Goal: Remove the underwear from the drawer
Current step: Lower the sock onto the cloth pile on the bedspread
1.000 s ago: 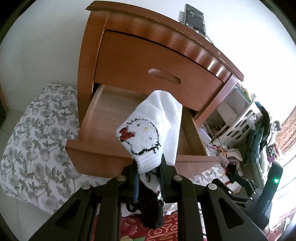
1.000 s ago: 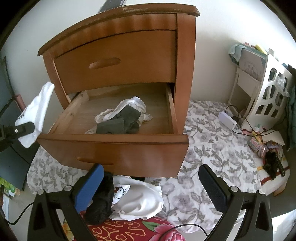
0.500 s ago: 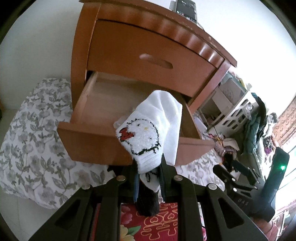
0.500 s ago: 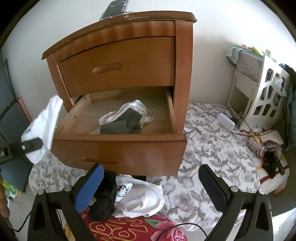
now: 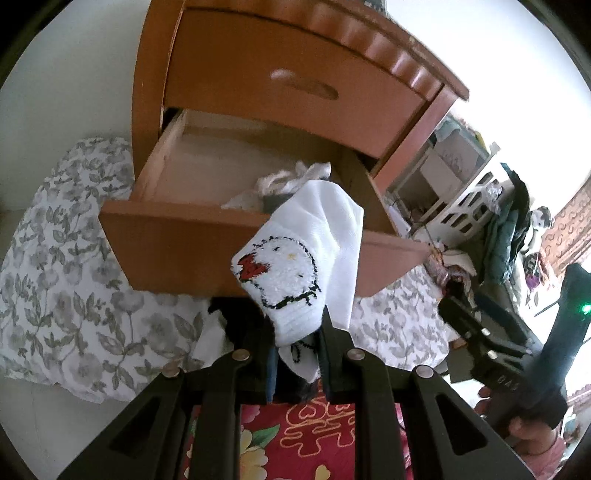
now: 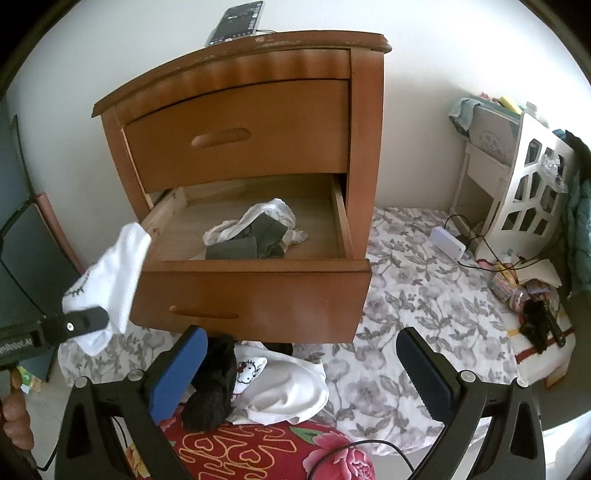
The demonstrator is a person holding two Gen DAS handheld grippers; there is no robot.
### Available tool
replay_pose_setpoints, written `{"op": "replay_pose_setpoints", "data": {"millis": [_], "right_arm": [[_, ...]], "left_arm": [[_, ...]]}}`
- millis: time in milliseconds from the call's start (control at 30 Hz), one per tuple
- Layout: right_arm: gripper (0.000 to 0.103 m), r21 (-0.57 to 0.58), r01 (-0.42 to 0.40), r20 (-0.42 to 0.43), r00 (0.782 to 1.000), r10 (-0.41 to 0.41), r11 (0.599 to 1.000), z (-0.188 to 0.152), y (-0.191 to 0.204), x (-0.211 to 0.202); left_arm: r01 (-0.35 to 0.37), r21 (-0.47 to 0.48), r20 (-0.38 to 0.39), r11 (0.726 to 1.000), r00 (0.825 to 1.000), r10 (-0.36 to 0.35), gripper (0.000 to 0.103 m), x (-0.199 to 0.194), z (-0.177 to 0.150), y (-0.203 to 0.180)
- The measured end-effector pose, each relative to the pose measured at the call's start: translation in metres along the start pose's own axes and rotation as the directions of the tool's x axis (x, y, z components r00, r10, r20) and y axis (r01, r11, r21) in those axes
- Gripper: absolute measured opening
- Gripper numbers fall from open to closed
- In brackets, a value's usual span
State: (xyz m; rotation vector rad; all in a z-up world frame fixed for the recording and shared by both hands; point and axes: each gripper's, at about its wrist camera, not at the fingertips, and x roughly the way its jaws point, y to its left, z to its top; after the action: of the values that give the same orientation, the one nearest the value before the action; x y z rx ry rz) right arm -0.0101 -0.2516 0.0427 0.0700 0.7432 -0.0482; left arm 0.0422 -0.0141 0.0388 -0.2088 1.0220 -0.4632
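My left gripper [image 5: 297, 343] is shut on a white garment with a cartoon cat face [image 5: 295, 266], held in the air in front of the open lower drawer [image 5: 173, 243]. From the right wrist view the same white garment [image 6: 110, 280] hangs left of the drawer front [image 6: 258, 299]. More white and dark grey underwear [image 6: 255, 232] lies bunched inside the drawer. My right gripper [image 6: 301, 365] is open and empty, low in front of the drawer. Below it a pile of white and black garments [image 6: 266, 387] lies on the floor.
The wooden nightstand [image 6: 258, 122] has its upper drawer closed and a phone [image 6: 236, 22] on top. A floral sheet [image 6: 424, 302] covers the floor. A red patterned cushion [image 6: 251, 450] lies in front. A white rack [image 6: 524, 192] and clutter stand on the right.
My left gripper has drawn back and down from the drawer with the white garment, so it now hangs before the drawer front. The right gripper has backed away slightly and stays open.
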Motion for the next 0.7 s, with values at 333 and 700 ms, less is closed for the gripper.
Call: {"op": "replay_pose_setpoints", "data": {"millis": [333, 700], "right_arm": [[0.103, -0.008, 0.000, -0.008, 1.000, 0.000, 1.000, -0.003, 0.004, 0.000], [0.103, -0.006, 0.000, -0.044, 0.999, 0.000, 1.000, -0.008, 0.002, 0.013]], "left_arm": [[-0.001, -0.013, -0.159, 1.000, 0.987, -0.001, 0.019, 0.054, -0.022, 0.001], [-0.054, -0.024, -0.299, 0.998, 0.953, 0.045, 0.019, 0.112, -0.051, 0.006]]}}
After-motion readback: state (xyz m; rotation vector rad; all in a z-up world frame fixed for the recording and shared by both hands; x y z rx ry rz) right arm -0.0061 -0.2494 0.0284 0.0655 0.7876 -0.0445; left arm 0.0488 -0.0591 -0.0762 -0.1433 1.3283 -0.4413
